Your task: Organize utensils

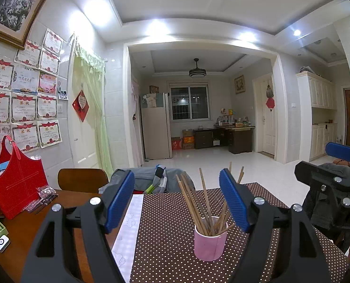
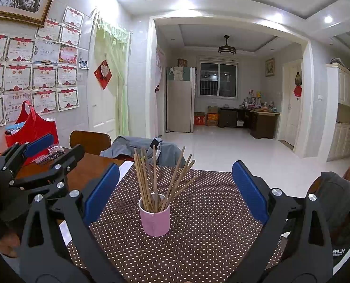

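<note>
— Where do your claws stand right now?

— Your left claw is spread wide and holds nothing; your right claw is just as wide and just as empty. Both hover above the near part of the table, side by side, pointing the same way.

— And the thing you are after?

— The pink cup sits on the dotted cloth, straight ahead of your right claw and centred between its pads. From your left claw the same cup lies ahead but a little to the right, close to the right pad. I judge the right claw the better lined up.

— Which way do the chopsticks run?

— Roughly upright, tips up, fanning out left and right from the cup mouth. A claw closing left to right would meet them across their length.

— What can't you make out?

— Their lower ends are hidden inside the cup, so you cannot count them surely. In the left view the right pad covers part of the fan. The table's near edge is cut off by the claw frames.
</note>
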A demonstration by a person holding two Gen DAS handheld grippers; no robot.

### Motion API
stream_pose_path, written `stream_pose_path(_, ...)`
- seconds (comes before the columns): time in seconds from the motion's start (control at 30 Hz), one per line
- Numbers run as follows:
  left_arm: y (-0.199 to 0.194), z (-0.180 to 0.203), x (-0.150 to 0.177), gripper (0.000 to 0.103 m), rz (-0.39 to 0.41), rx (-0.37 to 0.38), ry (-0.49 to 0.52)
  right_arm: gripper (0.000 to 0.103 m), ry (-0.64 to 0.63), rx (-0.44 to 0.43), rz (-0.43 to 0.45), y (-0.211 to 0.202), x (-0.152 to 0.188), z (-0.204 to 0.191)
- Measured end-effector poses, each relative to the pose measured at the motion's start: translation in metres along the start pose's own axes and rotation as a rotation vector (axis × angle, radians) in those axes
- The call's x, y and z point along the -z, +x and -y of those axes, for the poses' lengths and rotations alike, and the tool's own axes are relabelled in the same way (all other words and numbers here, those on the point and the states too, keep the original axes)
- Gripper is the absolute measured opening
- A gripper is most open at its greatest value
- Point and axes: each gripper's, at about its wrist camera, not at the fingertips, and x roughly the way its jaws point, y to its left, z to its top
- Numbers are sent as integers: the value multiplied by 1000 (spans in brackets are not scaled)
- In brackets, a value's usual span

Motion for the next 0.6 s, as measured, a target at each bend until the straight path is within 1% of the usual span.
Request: stream_pose_path(0.6, -1, 0, 1, 73, 0, 0, 2, 94, -1, 0, -1, 0, 0, 0)
